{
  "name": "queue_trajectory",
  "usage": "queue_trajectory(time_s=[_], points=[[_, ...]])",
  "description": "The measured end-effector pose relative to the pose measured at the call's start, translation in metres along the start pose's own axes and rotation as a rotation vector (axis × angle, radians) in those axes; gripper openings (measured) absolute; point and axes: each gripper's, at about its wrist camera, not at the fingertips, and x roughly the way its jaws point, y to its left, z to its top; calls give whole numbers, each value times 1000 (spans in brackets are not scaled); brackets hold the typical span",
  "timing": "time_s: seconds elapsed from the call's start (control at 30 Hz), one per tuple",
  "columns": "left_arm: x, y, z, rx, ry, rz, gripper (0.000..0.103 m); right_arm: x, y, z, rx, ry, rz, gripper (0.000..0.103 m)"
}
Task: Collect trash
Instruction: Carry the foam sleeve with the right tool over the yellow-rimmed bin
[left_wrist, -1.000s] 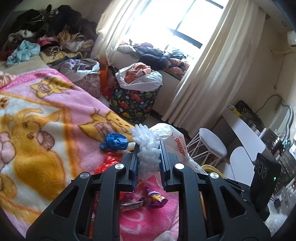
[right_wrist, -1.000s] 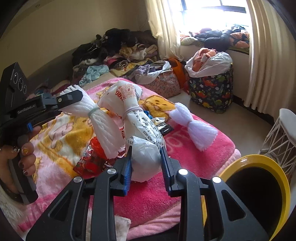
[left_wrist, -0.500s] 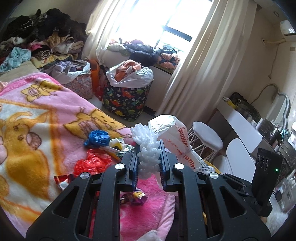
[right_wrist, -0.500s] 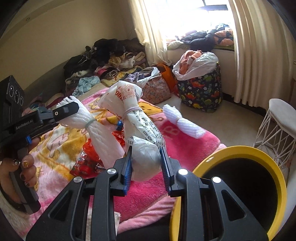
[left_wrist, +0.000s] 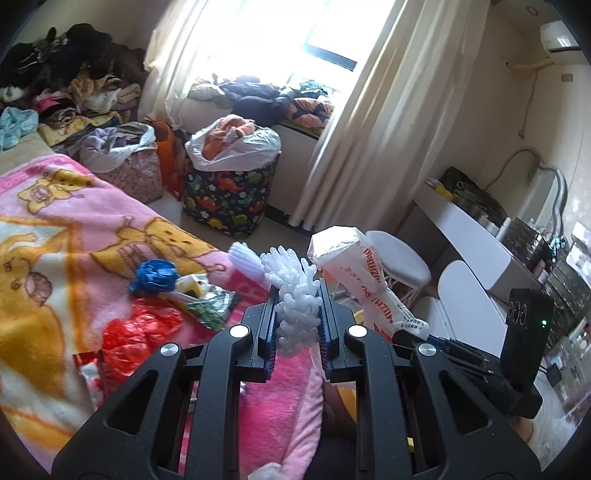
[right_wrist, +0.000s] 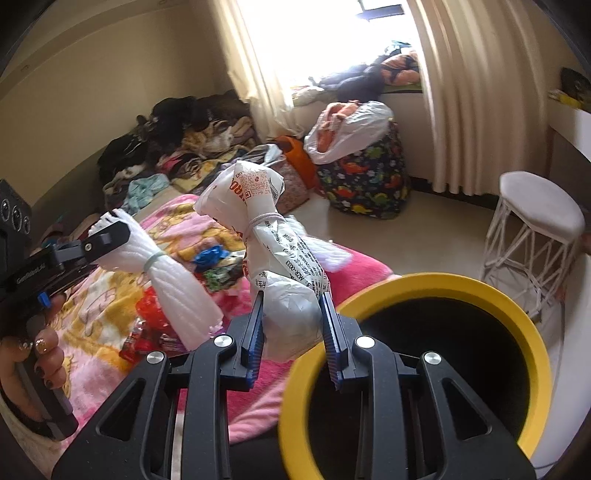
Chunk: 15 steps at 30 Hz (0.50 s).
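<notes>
Over the edge of the bed with the pink cartoon blanket (left_wrist: 74, 229), both grippers have their hands full. Left gripper (left_wrist: 297, 295) is pinched nearly closed on a white foam-net bundle (left_wrist: 295, 295), the kind tied round the middle with a band; in the right wrist view you can see that bundle (right_wrist: 173, 280) lying on a slant, one flared end caught in the jaws up at the left and the other end hanging down toward the lower right, over the blanket. A hand (right_wrist: 40, 354) with painted nails wraps the left gripper's handle. Right gripper (right_wrist: 291, 317) is clamped on the fat bottom end of a white printed plastic bag (right_wrist: 273, 236), twisted up and cinched with a hair tie; its long axis runs up and away from the fingers, leaning a bit left, top knot puffed out above. That bag sits just beside the rim of a yellow trash bin (right_wrist: 436, 284) with a black inside, wide open right below and to the right of the jaws. Still on the blanket: a crumpled blue wrapper (left_wrist: 155, 275), a red plastic bag (left_wrist: 136, 332), a green snack packet (left_wrist: 210, 306) and a second white foam-net bundle (left_wrist: 245, 260) near the bed's edge. Dinosaur-print hamper (left_wrist: 225, 199) and a white stool (right_wrist: 535, 221) stand on the floor by the curtains.
</notes>
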Motion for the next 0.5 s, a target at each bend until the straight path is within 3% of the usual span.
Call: queue_trajectory(time_s=[0.5], points=[[25, -50, -15, 87, 51, -66, 13, -26, -49, -26, 129, -3, -92, 27]])
